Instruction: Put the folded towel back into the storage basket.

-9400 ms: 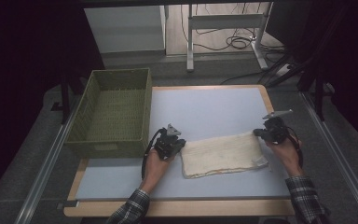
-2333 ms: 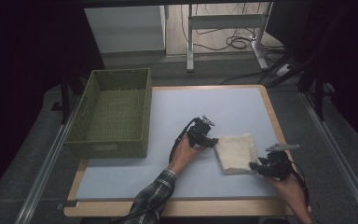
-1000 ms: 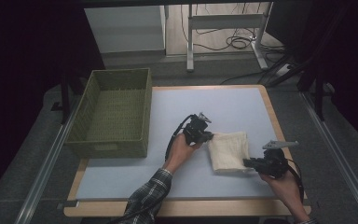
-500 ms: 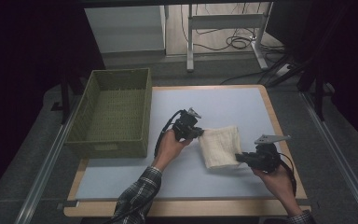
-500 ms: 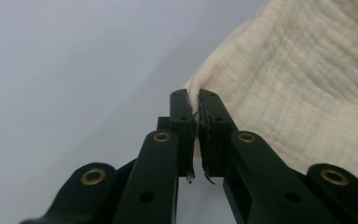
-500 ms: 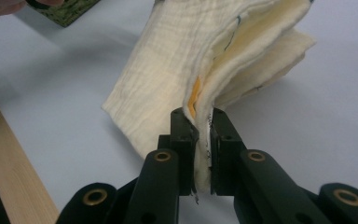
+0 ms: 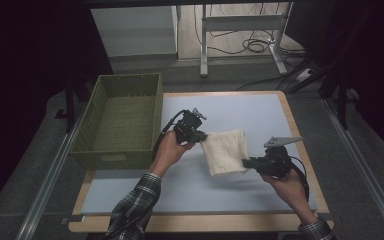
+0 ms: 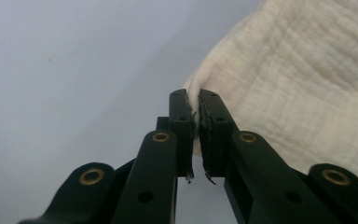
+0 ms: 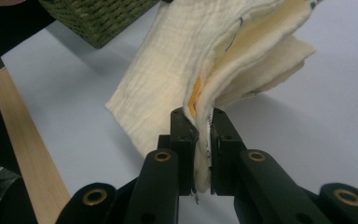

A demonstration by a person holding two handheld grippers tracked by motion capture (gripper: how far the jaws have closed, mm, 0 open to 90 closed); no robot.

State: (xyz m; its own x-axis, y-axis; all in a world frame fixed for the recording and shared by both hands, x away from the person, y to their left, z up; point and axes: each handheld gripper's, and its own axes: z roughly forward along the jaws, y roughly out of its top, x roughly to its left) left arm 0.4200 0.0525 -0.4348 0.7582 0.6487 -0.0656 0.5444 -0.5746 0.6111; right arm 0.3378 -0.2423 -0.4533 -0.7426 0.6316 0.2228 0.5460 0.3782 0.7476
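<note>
L gripper (image 7: 201,136): jaws closed down to a thin slit, pinching a corner edge of the folded cream cloth (image 7: 225,151); in the left gripper view the cloth (image 8: 303,84) fans out ahead and to the right of the tips. R gripper (image 7: 245,163): jaws likewise nearly closed, clamped on several stacked layers of cloth (image 9: 200,60) at the opposite, nearer corner; a yellow inner layer shows right at the tips.

Cloth location: held up between the two grippers, off the blue mat (image 7: 260,112), w/ a shadow beneath. It hangs as a folded pad, tilted. Green wicker basket (image 7: 122,120) sits beyond the L gripper on its outer side, empty as far as I can see.

Risks (judgement):
- L grip is on very little fabric, only the edge, so a tug from R could pull it free.
- R holds multiple layers; inner ones may slip, so the fold opens.
- Hands moving unevenly → pad sags or twists.
- If headed for the basket, trailing corner could catch the rim.
</note>
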